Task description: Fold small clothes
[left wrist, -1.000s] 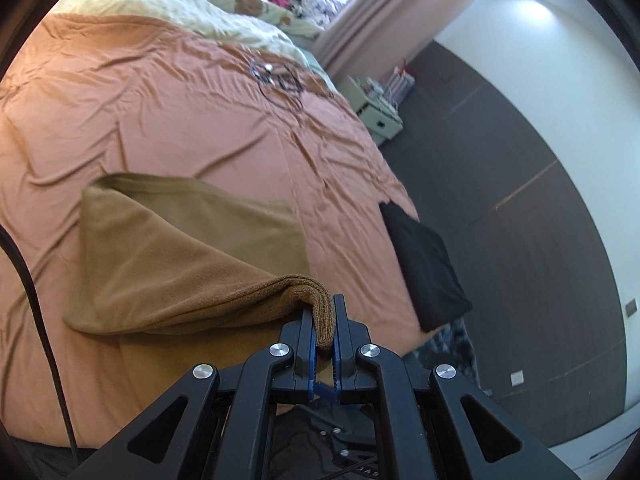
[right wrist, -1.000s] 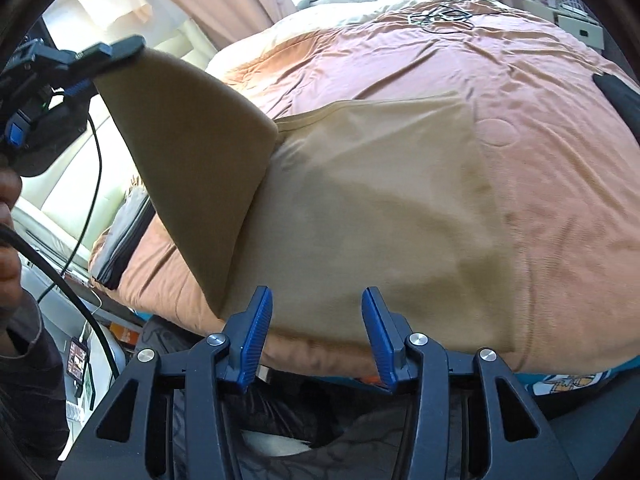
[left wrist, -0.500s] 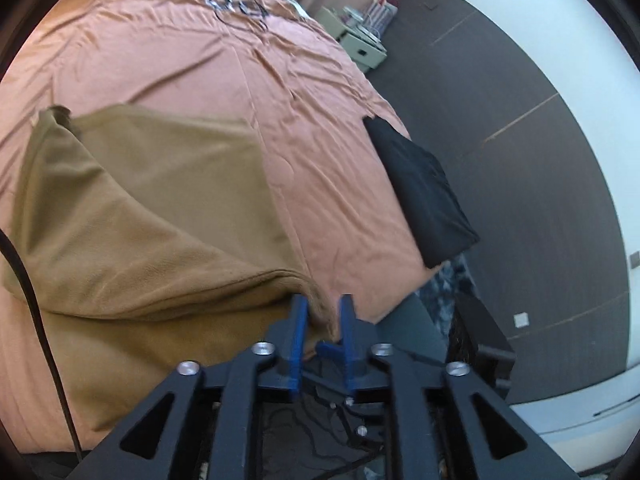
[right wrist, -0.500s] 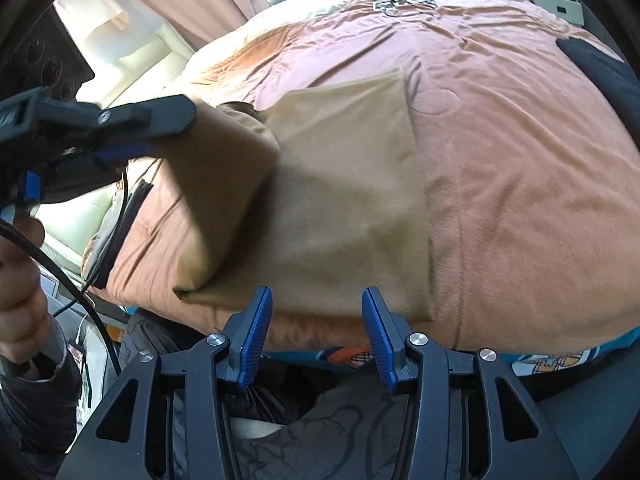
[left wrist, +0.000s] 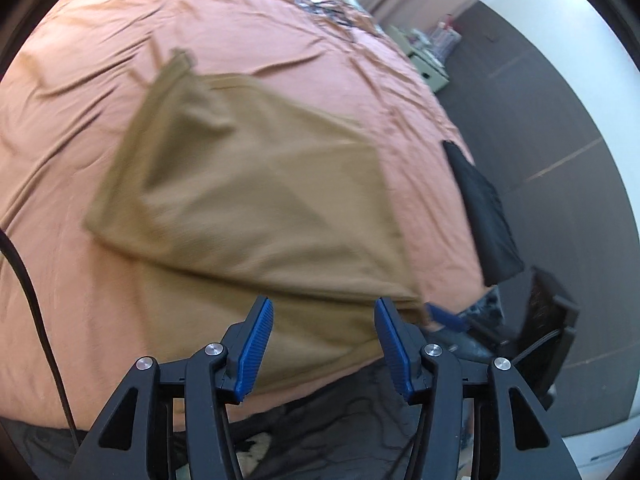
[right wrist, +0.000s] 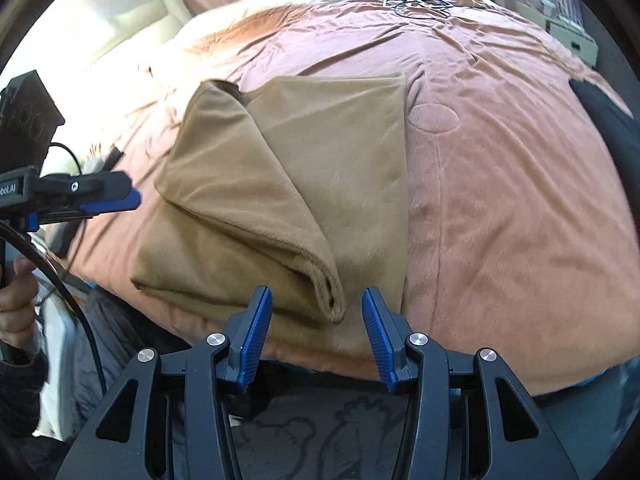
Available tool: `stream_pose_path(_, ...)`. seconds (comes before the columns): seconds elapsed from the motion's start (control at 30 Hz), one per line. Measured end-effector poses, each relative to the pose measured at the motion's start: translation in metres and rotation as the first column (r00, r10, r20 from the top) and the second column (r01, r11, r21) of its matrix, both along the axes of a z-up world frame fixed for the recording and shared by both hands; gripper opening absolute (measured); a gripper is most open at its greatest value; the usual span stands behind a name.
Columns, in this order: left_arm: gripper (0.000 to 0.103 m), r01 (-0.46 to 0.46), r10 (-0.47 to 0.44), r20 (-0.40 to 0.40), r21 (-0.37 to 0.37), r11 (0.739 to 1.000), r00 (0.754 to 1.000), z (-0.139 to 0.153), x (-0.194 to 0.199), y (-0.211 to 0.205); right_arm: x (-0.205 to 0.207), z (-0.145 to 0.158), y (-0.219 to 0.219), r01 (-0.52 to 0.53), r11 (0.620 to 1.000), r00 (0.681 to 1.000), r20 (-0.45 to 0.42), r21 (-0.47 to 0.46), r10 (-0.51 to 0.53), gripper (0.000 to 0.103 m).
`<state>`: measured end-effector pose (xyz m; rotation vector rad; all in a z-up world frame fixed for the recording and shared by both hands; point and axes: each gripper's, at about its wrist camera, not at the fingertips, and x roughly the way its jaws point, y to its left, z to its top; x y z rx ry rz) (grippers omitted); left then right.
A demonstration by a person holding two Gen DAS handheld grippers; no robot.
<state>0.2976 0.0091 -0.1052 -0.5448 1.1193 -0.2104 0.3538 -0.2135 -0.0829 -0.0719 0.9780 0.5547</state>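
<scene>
A tan fleece cloth lies on the orange bedspread, one flap folded diagonally across it. My left gripper hovers at the cloth's near edge. Its jaws are opening and the pads press on nothing. In the right wrist view the folded flap ends in a rolled corner just ahead of my right gripper, which stands open and apart from the fabric. The left gripper shows there at the far left, beside the cloth, held by a hand.
A folded black garment lies at the bed's right edge, also seen as the black garment. A coiled cable rests far back on the bedspread. A white cabinet stands beyond the bed on dark floor.
The left gripper let go of the cloth corner it held, opened and sank toward the bed. The raised flap fell across the cloth. The right gripper stayed open, shifting slightly.
</scene>
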Motion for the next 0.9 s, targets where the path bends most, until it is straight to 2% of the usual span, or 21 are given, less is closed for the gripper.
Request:
stream_pose_path(0.2,0.054,-0.049,0.052,-0.06,0.053,0.997,0.997,-0.029,-0.015,0.024,0.007,0.002,0.03,-0.039,0.975,0.998,0.033,-0.219,0.047,0.044)
stream_pose_path(0.33,0.054,-0.08,0.086,-0.096,0.072,0.994,0.992,-0.047,-0.022,0.036,0.012,-0.003,0.052,-0.064,0.94,0.996,0.042,-0.336,0.083,0.037)
stream_pose_path(0.47,0.054,-0.099,0.109,-0.118,0.088,0.991,0.987,-0.059,-0.033,0.045,0.018,-0.008,0.075,-0.098,0.913,0.991,0.047,-0.396,0.127,0.037)
stream_pose_path(0.57,0.054,-0.096,0.105,-0.14,0.068,0.993,0.985,-0.067,-0.04,0.049,0.02,-0.01,0.093,-0.123,0.888,0.984,0.06,-0.442,0.167,0.037)
stream_pose_path(0.63,0.054,-0.088,0.096,-0.142,0.06,0.994,0.985,-0.069,-0.046,0.048,0.021,-0.009,0.1,-0.133,0.881,0.98,0.072,-0.453,0.185,0.026)
stream_pose_path(0.73,0.054,-0.074,0.079,-0.138,0.045,0.996,0.987,-0.069,-0.053,0.047,0.021,-0.004,0.105,-0.138,0.893,0.978,0.081,-0.429,0.19,0.012)
stream_pose_path(0.83,0.054,-0.055,0.058,-0.139,0.03,0.998,0.989,-0.07,-0.057,0.044,0.02,0.005,0.102,-0.139,0.917,0.979,0.085,-0.373,0.183,0.008)
stream_pose_path(0.9,0.048,-0.051,0.055,-0.14,0.031,0.998,0.989,-0.071,-0.058,0.044,0.022,0.011,0.094,-0.14,0.937,0.982,0.076,-0.321,0.173,0.008)
